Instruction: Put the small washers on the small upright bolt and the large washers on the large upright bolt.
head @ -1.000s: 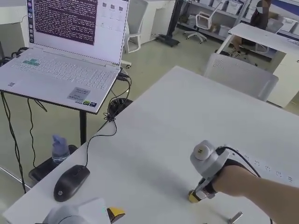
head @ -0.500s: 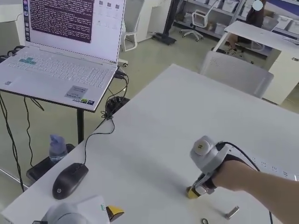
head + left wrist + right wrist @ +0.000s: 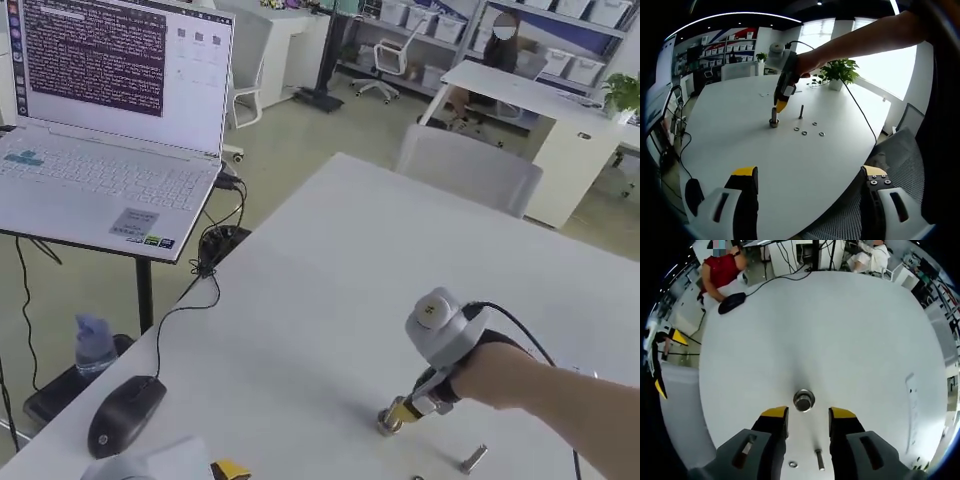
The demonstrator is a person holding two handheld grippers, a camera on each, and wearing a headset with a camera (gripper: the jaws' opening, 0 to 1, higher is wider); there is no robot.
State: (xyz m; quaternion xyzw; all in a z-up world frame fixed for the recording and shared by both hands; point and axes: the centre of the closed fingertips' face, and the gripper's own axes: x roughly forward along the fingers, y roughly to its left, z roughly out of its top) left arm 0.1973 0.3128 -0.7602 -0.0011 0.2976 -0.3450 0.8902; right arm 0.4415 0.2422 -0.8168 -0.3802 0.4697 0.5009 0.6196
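Note:
The large upright bolt (image 3: pixel 803 400) stands on the white table just past my right gripper (image 3: pixel 808 416), whose yellow-tipped jaws are open with nothing between them. In the head view the right gripper (image 3: pixel 402 410) hangs over the large bolt (image 3: pixel 387 421), with the small upright bolt (image 3: pixel 472 460) to its right. My left gripper (image 3: pixel 809 172) is wide open and empty, well back from the work. Ahead of it stand the large bolt (image 3: pixel 774 120) and the small bolt (image 3: pixel 801 111), and several loose washers (image 3: pixel 804 133) lie flat beside them. One washer (image 3: pixel 792 464) lies near the small bolt (image 3: pixel 819 459).
A black mouse (image 3: pixel 125 414) lies near the table's left corner, its cable running to a laptop (image 3: pixel 95 130) on a stand beside the table. A grey chair (image 3: pixel 470 168) is at the far edge. A potted plant (image 3: pixel 838 75) stands on the table beyond the bolts.
The head camera has shifted. The right gripper's tips have come slightly up and off the large bolt, whose top now shows below them.

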